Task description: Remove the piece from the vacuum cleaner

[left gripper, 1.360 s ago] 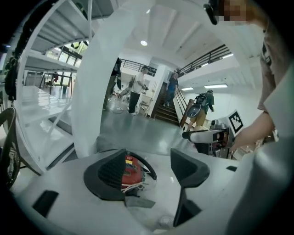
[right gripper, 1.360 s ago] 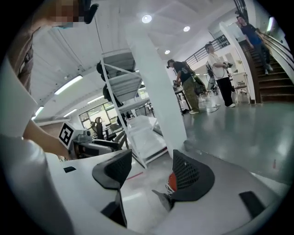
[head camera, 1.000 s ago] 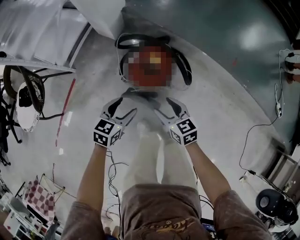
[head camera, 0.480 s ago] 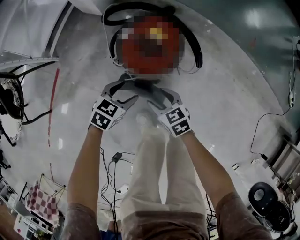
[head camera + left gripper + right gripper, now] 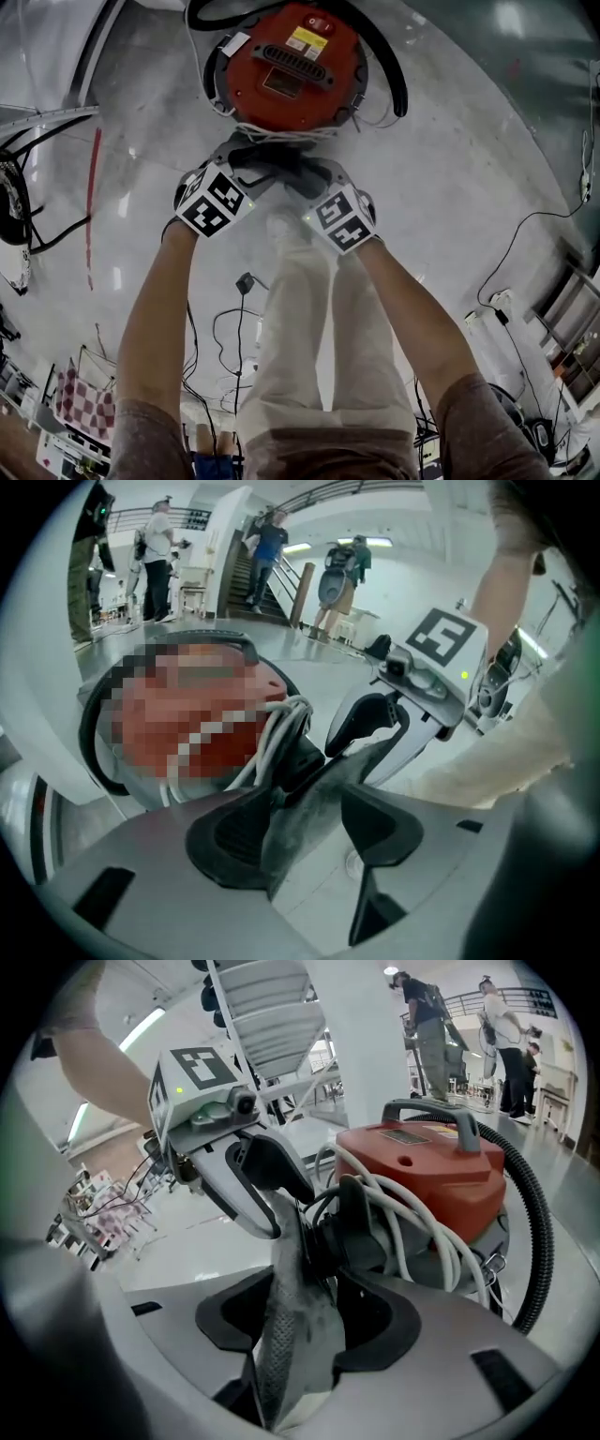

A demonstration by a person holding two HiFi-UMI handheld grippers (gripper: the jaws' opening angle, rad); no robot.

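A red canister vacuum cleaner stands on the floor, with a black hose around it and a white cord wound at its near side. A grey mesh-textured piece hangs from the dark part at that side. My left gripper and right gripper face each other there. The jaws of both have just been closing. The grey piece fills the gap between the pads of each. Its join to the vacuum is hidden.
Thin cables trail across the floor by my legs, and a red stripe runs at the left. A checkered item lies at the lower left. People stand far off near a staircase.
Both grippers have dropped toward the vacuum cleaner and now sit at its near side. Their tips have drawn closer together around the dark part.
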